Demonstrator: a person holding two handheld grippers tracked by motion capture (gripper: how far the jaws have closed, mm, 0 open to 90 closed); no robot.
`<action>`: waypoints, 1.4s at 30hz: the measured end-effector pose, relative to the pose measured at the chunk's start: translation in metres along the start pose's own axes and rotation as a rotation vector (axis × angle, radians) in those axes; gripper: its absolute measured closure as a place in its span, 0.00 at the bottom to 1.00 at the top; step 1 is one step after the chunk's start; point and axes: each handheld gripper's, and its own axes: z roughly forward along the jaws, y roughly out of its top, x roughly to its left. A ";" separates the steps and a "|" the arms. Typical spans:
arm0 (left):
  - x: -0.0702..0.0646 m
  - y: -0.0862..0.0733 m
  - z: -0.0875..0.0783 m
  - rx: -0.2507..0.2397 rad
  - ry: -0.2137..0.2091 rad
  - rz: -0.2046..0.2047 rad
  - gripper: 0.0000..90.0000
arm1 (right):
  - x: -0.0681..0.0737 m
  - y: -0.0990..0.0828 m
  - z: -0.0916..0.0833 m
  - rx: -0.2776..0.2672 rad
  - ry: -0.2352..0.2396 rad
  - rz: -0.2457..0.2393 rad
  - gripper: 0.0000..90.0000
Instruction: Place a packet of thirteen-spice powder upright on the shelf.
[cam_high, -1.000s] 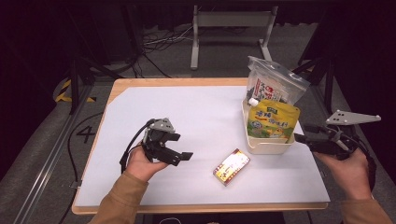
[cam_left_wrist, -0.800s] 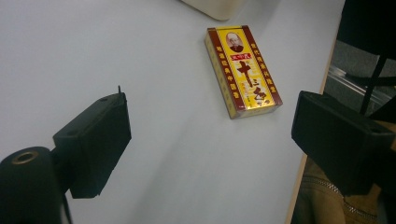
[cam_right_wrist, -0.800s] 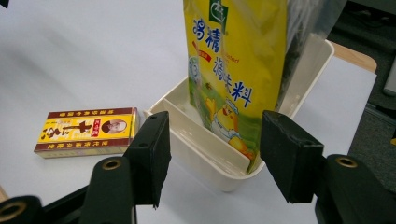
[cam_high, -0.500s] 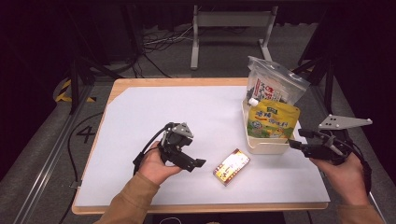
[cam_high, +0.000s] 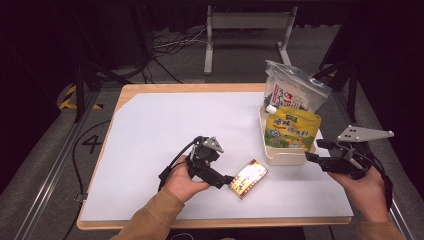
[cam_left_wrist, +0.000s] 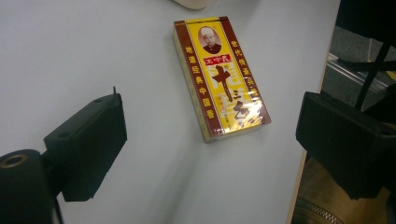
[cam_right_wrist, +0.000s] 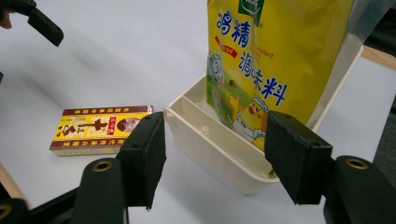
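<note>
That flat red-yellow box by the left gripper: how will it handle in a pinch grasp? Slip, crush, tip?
The box lies flat on its broad face, so it probably won't tip or roll when nudged. Its wrap looks glossy, so the pads may slip unless they close squarely on the long edges. It looks like thin carton, likely light and stiff enough, though hard squeezing might dent it. The left gripper stands open beside it.

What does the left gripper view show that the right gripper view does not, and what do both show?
Left gripper view alone: the left tongs, open, either side of the near end of the spice box, apart from it.

Right gripper view alone: the right tongs, open, in front of the cream tray with the yellow seasoning pouch standing in it.

Both: the spice box flat on the white table sheet.
</note>
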 end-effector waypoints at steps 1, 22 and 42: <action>0.000 0.000 0.002 0.000 -0.004 0.001 0.10 | 0.001 0.000 0.000 -0.003 0.001 0.000 0.43; -0.011 0.005 0.059 0.109 -0.031 -0.028 0.07 | 0.002 -0.002 0.003 0.000 0.012 0.007 0.40; -0.026 0.010 0.096 0.251 0.041 0.003 0.07 | 0.004 -0.003 0.009 0.023 0.027 0.015 0.39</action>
